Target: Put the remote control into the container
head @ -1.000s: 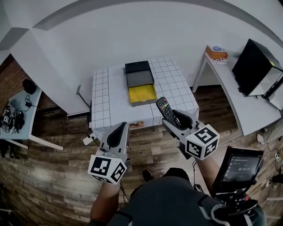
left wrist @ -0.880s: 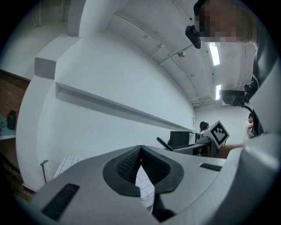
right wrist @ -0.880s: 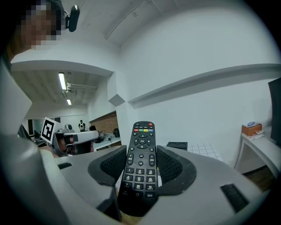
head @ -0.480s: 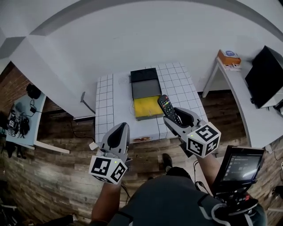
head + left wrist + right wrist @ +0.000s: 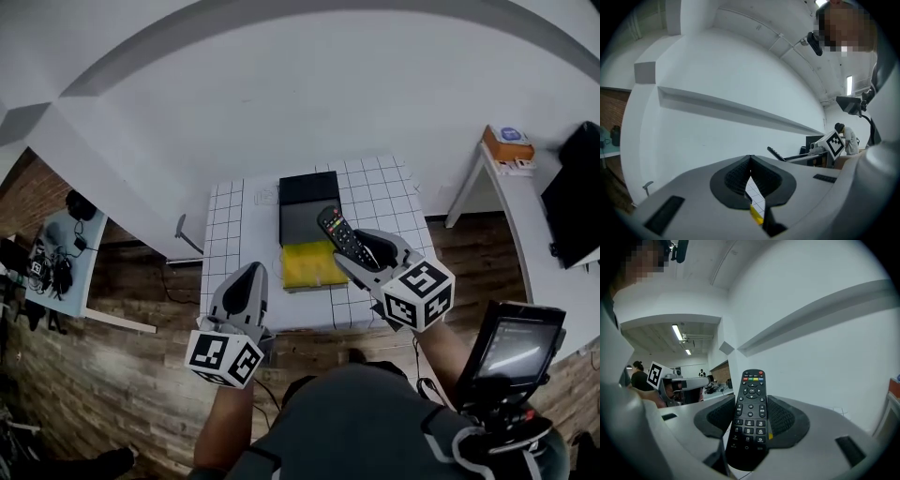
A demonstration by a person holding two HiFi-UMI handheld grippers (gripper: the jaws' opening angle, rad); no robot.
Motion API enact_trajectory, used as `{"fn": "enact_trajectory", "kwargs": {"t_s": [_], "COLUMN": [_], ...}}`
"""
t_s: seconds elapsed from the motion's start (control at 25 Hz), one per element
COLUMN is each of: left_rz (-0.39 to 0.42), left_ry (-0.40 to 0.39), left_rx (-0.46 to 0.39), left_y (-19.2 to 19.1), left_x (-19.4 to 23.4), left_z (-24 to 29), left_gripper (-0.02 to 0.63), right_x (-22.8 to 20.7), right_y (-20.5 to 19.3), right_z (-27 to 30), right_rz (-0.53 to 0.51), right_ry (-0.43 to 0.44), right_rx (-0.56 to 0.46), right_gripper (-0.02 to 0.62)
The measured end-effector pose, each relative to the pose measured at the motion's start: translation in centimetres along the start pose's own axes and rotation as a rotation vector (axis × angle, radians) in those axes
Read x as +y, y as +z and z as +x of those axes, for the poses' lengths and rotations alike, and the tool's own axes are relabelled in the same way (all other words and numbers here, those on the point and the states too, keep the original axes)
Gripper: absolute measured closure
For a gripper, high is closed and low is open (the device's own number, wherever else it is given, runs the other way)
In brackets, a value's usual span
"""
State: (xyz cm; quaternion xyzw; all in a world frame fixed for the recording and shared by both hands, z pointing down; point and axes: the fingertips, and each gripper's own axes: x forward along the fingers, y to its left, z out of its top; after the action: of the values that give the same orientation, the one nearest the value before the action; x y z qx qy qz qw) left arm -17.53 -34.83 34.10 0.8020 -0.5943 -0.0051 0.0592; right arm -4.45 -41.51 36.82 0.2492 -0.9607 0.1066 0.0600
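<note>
A black remote control (image 5: 337, 235) with coloured top buttons stands upright between my right gripper's (image 5: 364, 255) pads, and the gripper is shut on its lower half. In the head view the remote's tip overlaps the long container (image 5: 311, 270) on the white gridded table (image 5: 226, 244). That container has a black far end, a grey middle and a yellow near end. The right gripper view shows the remote (image 5: 751, 408) filling the gap between both pads. My left gripper (image 5: 246, 287) hangs shut and holds nothing, left of the container and near the table's front edge.
A white side table (image 5: 511, 192) at the right carries an orange box (image 5: 509, 142) and a black monitor (image 5: 574, 192). A device with a screen (image 5: 512, 350) sits at my lower right. A desk with cables (image 5: 56, 255) stands at the left on the wooden floor.
The table and container have come closer to me in the head view. My right gripper has carried the remote leftward, from beside the container to over its near end. The left gripper has hardly moved.
</note>
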Motion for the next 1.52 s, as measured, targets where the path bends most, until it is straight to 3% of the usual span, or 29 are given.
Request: {"fn": "enact_trajectory", "kwargs": {"t_s": [0.36, 0.8, 1.08, 1.32, 1.52], "left_rz": [-0.019, -0.089, -0.127, -0.136, -0.167], "left_ry": [0.049, 0.009, 0.006, -0.009, -0.028], "left_rx": [0.050, 0.163, 0.252, 0.306, 0.335], "left_y": [-2.5, -11.5, -17.2, -19.8, -21.9], "left_x": [4.3, 10.9, 13.3, 14.0, 14.3], "left_z": [4.5, 8.0, 9.1, 9.7, 10.8], "left_gripper": [0.598, 0.598, 0.598, 0.598, 0.598], "right_x": [-4.1, -4.1, -3.7, -3.7, -4.9], "right_y": [-5.1, -15.6, -22.3, -25.5, -27.4], "right_z": [6.7, 14.4, 16.2, 16.7, 17.1], "right_rz": [-0.004, -0.049, -0.130, -0.182, -0.188], "right_ry": [0.032, 0.082, 0.135, 0.169, 0.136], "right_rx": [0.152, 0.375, 0.549, 0.664, 0.738], "right_gripper": [0.376, 0.376, 0.376, 0.376, 0.376]}}
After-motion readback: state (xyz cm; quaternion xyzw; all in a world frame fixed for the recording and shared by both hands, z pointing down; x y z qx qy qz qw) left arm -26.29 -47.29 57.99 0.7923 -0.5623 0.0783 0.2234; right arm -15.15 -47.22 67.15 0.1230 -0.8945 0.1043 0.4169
